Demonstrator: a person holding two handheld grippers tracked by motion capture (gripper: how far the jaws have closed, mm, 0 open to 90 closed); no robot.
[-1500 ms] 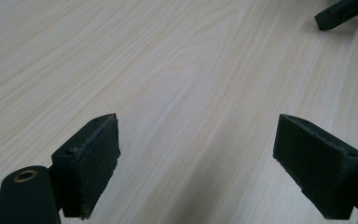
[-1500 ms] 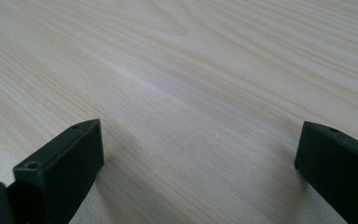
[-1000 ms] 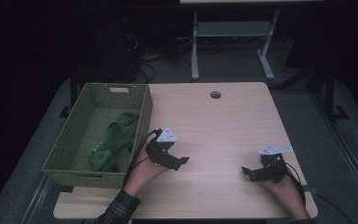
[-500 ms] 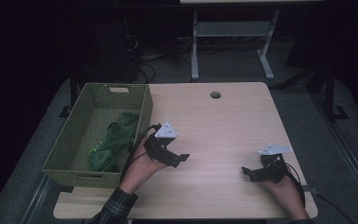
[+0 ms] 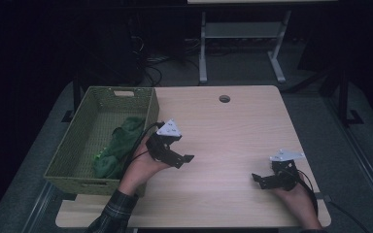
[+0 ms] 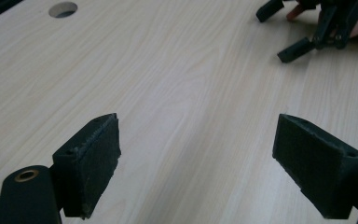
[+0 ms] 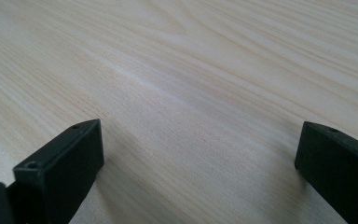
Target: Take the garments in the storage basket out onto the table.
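Green cloth [image 5: 119,145] lies crumpled in the woven olive basket [image 5: 148,112] at nine o'clock on the bench [image 5: 233,131], soft and folded against the stiff lattice walls. Since a second ago, the left hand-held gripper [image 5: 177,158] has been lifted slightly and drawn toward the basket's near wall, while the right hand-held gripper [image 5: 262,178] has been kept resting at five o'clock. A reach for the cloth is judged to be starting. Both pairs of jaws are spread wide with nothing between them. In the left gripper view, flat black pads [image 6: 95,163] with a rough face are seen over pale, smooth wood grain.
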